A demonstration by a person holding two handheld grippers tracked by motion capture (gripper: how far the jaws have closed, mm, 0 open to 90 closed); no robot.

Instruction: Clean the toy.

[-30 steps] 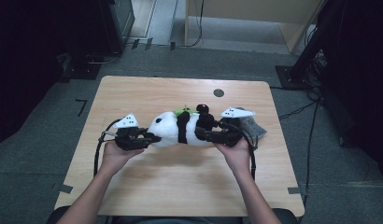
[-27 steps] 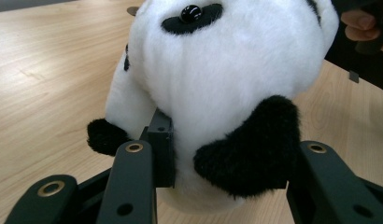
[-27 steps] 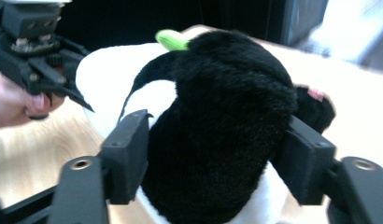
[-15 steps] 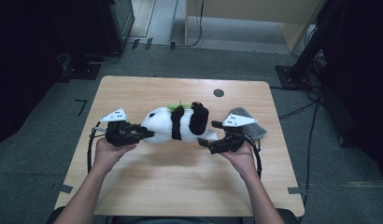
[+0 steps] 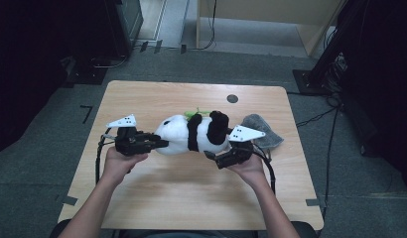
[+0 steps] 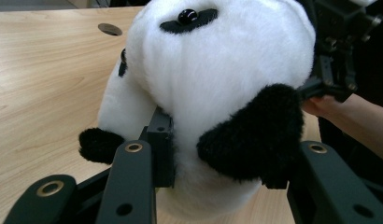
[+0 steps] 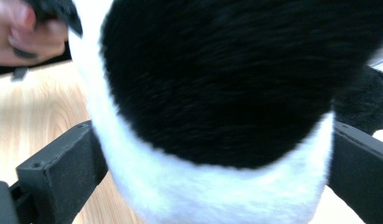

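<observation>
In the high view the left gripper (image 5: 159, 144) sits left of centre, its jaws clamped on the white head end of a plush panda (image 5: 191, 134) that stretches sideways across the middle of the frame. In the left gripper view the two black jaws rise from the bottom edge and pinch the plush between them, one pad pressed into the white fur at lower centre and the other against a black ear or limb at lower right; the panda's white bulk rises to the top of that frame, with a glossy black eye near the upper centre. The right gripper (image 5: 211, 156) lies just right of centre in the high view, at the panda's black-and-white rear end. Its jaws have just been opening and now stand spread wide; in the right gripper view they flank the plush at the lower left and lower right, with the black fur and its white band between them, and whether the pads press on it cannot be told. The panda lies over the wooden table (image 5: 157, 198), between the two hands. A small green bit (image 5: 193, 114) shows at its upper edge. A grey cloth (image 5: 263, 131) lies just right of the right gripper, and a dark round hole (image 5: 232, 98) sits in the tabletop above it.
</observation>
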